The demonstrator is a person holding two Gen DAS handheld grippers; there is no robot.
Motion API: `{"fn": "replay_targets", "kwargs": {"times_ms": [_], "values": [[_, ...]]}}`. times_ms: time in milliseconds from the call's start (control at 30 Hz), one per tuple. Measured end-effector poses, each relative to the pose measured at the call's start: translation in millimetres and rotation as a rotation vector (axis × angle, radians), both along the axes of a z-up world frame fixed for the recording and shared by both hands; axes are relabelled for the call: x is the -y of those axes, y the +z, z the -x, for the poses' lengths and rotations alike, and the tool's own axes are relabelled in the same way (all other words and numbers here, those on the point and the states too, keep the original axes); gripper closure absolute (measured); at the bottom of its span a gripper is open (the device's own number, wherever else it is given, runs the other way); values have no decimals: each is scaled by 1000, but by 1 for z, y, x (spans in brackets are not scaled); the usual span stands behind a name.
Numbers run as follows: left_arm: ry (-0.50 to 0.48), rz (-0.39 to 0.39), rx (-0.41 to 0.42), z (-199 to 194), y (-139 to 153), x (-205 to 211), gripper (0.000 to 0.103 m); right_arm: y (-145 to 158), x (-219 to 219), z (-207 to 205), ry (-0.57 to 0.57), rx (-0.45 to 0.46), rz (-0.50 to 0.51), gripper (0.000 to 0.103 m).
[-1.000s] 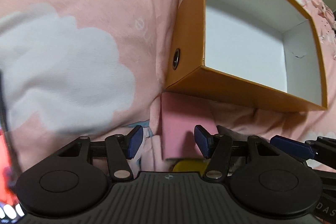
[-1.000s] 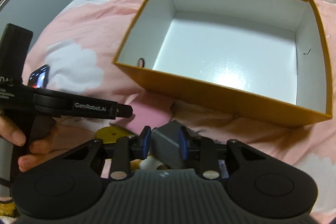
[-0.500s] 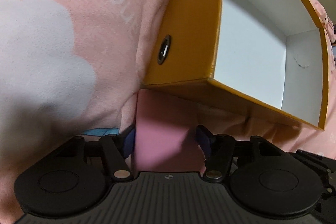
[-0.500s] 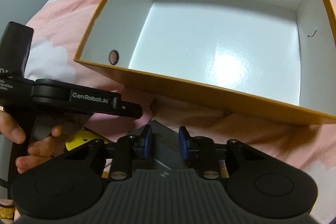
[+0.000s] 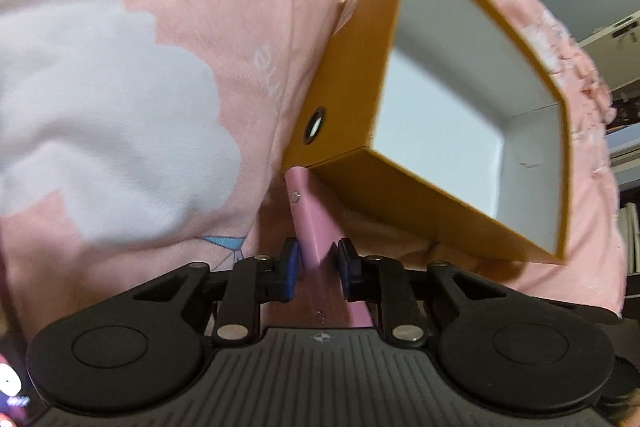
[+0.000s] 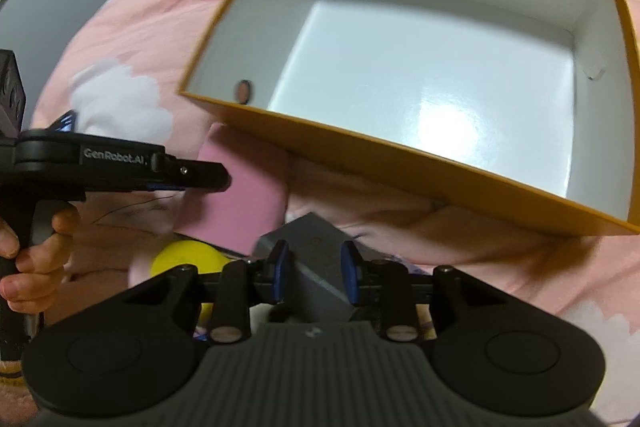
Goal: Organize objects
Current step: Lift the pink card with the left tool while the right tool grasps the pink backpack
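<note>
Your left gripper [image 5: 315, 259] has just closed its fingers onto the flat pink case [image 5: 310, 223]; your right gripper [image 6: 312, 269] seemingly clamps the grey block [image 6: 316, 263]. Both can go into the empty orange cardboard box [image 6: 400, 163].

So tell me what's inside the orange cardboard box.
Nothing is visible inside the orange cardboard box: bare glossy white floor and walls. The near wall hides the strip of floor just behind it.

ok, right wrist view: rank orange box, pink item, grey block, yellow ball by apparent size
1. orange box, by far.
2. pink item.
3. grey block, closest to the camera and partly hidden by the jaws, so unsure against pink.
4. yellow ball, partly hidden.
</note>
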State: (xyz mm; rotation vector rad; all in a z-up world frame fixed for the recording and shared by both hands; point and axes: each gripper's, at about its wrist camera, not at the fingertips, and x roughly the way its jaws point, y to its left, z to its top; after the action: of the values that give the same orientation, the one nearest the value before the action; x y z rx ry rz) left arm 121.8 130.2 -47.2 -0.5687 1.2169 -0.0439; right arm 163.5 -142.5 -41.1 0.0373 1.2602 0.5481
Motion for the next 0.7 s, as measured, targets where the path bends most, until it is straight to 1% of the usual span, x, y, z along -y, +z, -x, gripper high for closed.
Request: {"fn": "replay_targets", "kwargs": {"times_ms": [33,133,200,267,400,500,600,700], "values": [[-1,-3,15,-1,10,-5,81,3,-2,1,12,3,-9,72],[-7,-27,72,13,30,-10,84,11,-11,5,50,11,-36,72],[-21,-41,106,22,39,-12,84,14,-20,6,67,16,-50,72],[-25,-55,123,21,52,-18,84,17,-29,7,85,20,-62,72],[-36,-105,150,24,54,-18,84,20,-50,7,123,1,-101,72],[-41,-132,162,20,59,-17,85,29,-69,16,193,18,-113,72],[-35,-138,180,29,69,-23,85,34,-93,27,280,26,-100,72],[-32,-149,198,35,72,-27,85,29,-112,40,351,30,-32,72]]}}
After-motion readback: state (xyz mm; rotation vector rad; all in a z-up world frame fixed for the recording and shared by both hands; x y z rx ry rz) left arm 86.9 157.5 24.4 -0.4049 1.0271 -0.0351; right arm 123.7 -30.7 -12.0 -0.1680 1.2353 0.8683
